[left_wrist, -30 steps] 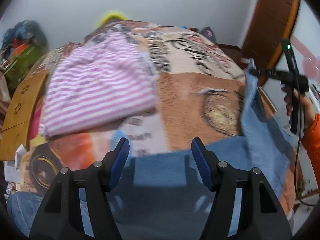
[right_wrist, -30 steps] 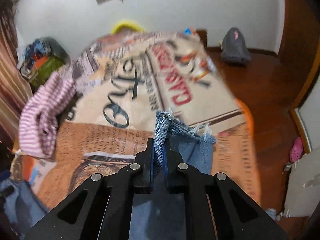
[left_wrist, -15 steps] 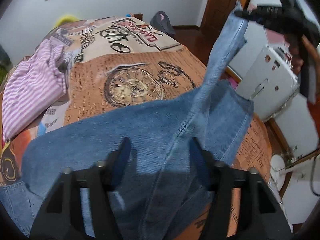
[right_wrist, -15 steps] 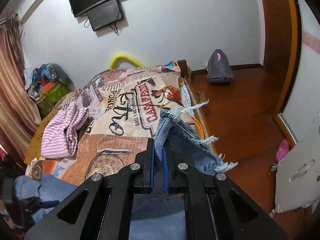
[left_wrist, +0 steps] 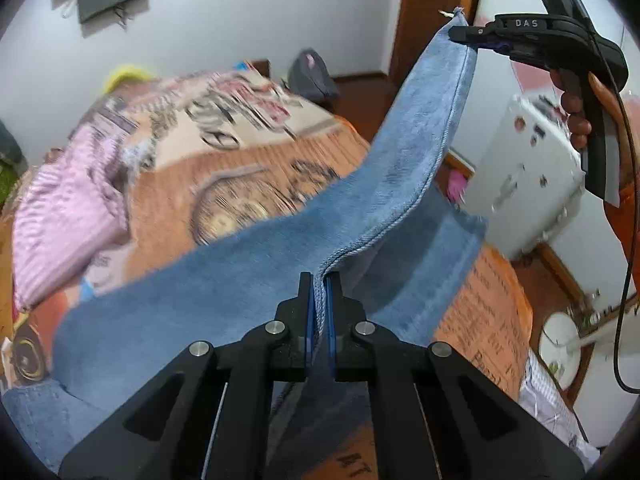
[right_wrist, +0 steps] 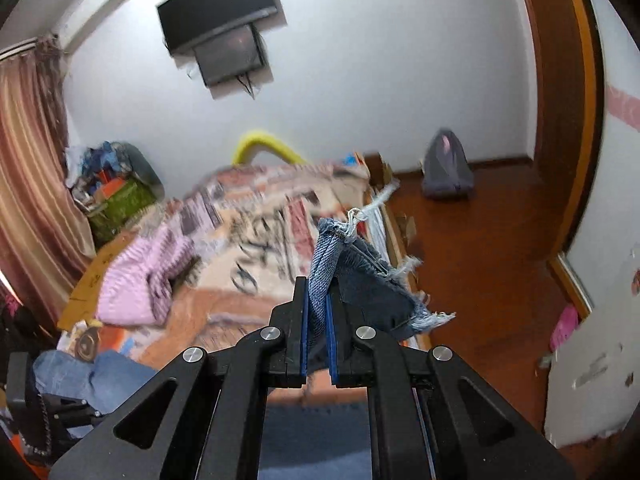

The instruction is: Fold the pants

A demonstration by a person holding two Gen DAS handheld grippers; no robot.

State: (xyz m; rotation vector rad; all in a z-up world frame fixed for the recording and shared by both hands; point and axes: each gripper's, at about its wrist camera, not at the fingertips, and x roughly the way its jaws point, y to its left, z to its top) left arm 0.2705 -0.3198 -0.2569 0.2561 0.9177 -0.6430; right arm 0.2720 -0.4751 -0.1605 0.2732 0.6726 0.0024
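The blue denim pants (left_wrist: 248, 272) hang over the bed, lifted at two places. My left gripper (left_wrist: 319, 304) is shut on a seam fold of the pants near their middle. My right gripper (right_wrist: 316, 312) is shut on the frayed hem of a leg (right_wrist: 360, 276) and holds it high. In the left wrist view the right gripper (left_wrist: 472, 38) is at the upper right, with the leg stretched up to it. The second leg (left_wrist: 432, 264) hangs behind and below.
The bed has a printed orange and beige cover (left_wrist: 248, 152). A pink striped garment (left_wrist: 68, 196) lies on its left side. A grey bag (right_wrist: 446, 172) sits on the wooden floor by the wall. A white appliance (left_wrist: 528, 172) stands to the right of the bed.
My left gripper has shut on the seam fold of the pants; it was open before. My right gripper has lifted the leg hem higher. Both views are tilted up more.
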